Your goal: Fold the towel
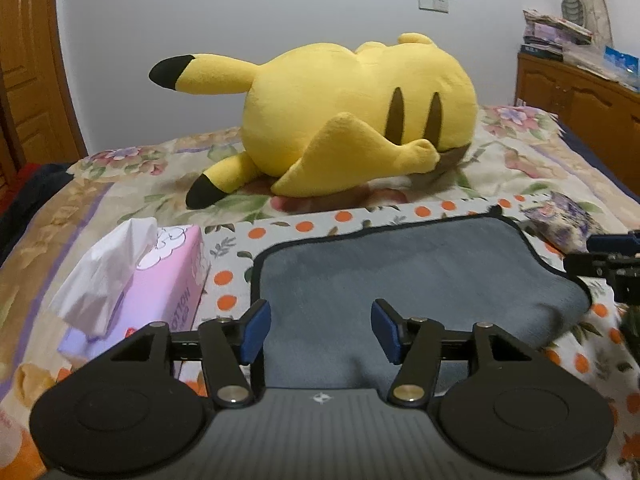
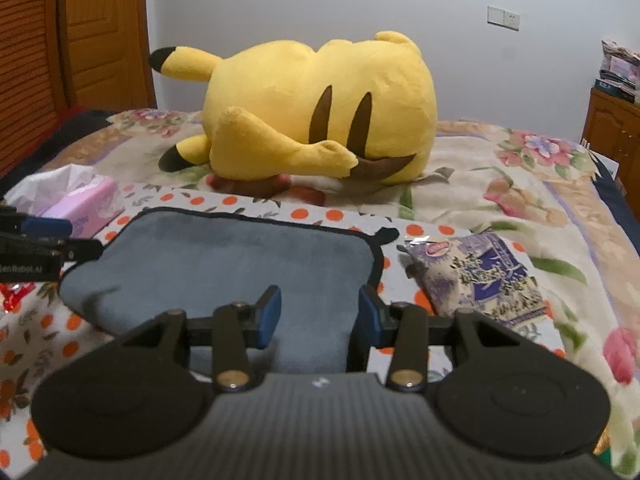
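A grey-blue towel [image 1: 416, 276] with a dark border lies on a white cloth with orange dots [image 1: 304, 226] on the bed; its near edge is humped up. My left gripper [image 1: 320, 332] is open, its blue pads over the towel's near left part. The towel also shows in the right wrist view [image 2: 240, 264]. My right gripper [image 2: 318, 316] is open over the towel's near right corner. The right gripper shows at the right edge of the left wrist view [image 1: 608, 268], and the left gripper at the left edge of the right wrist view [image 2: 36, 252].
A big yellow plush toy [image 1: 352, 116] lies behind the towel. A pink tissue box [image 1: 160, 280] stands to the towel's left. A purple snack packet [image 2: 476, 276] lies to its right. A wooden cabinet [image 1: 580, 104] stands at the far right, a wooden door [image 2: 96, 40] at the left.
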